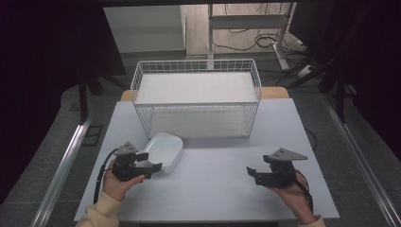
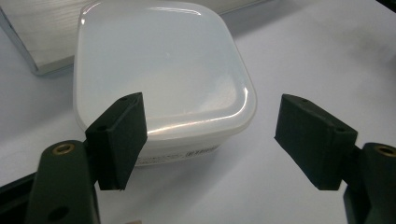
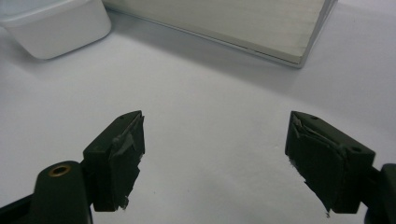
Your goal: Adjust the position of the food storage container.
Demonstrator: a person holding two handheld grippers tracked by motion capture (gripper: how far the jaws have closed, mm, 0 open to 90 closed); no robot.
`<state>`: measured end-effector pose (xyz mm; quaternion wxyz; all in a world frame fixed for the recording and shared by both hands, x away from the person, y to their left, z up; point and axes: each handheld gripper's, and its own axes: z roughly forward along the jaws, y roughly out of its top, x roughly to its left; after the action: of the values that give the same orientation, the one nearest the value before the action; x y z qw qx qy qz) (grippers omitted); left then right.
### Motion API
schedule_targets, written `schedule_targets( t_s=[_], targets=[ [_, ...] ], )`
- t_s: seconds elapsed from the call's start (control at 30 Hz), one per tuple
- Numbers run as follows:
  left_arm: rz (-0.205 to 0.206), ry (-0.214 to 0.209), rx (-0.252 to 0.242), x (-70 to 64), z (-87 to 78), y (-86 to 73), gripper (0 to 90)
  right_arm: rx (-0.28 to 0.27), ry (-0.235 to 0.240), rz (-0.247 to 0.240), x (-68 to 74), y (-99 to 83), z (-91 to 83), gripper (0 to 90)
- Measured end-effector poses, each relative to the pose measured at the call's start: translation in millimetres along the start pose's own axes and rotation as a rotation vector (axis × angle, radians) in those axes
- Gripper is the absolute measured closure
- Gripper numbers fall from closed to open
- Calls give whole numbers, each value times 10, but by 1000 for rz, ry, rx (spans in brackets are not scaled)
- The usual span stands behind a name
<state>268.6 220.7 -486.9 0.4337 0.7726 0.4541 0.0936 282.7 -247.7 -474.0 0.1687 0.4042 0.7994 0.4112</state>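
Here the white lidded plastic container [image 1: 163,150] sits on the table [image 1: 213,189], just in front of the wire basket [image 1: 196,97] and toward its left end. In the left gripper view the container [image 2: 163,74] lies dead ahead, lid on and glossy, with its near corner reaching between the jaws. The left gripper [image 1: 150,166] is spread wide; one jaw stands just beside the container's near wall and the other hangs out over bare table, so nothing is pinched yet.

To do the grasp well, I judge the left gripper should shift sideways until the container's body is centred between the jaws, then go forward so the pads meet opposite walls below the lid's rim rather than the rounded corner. The walls look smooth and slightly tapered, so a corner bite would likely slip or twist the box. Closing slowly should keep it from skating toward the basket.

The right gripper [image 1: 253,172] rests well apart at the table's right, jaws also spread over empty surface; its pads [image 3: 122,154] look torn, so it seems the poorer choice for a slick wall.
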Motion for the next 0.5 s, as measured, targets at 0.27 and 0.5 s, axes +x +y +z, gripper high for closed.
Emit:
schedule_targets(
  t_s=[0.27, 0.5],
  targets=[
    [4, 4, 0, 6, -11, -3, 246, 16, 9, 0, -20, 5, 11, 221],
    [2, 0, 1, 13, -1, 4, 252, 16, 8, 3, -33, 0, -6, 228]
  ],
)
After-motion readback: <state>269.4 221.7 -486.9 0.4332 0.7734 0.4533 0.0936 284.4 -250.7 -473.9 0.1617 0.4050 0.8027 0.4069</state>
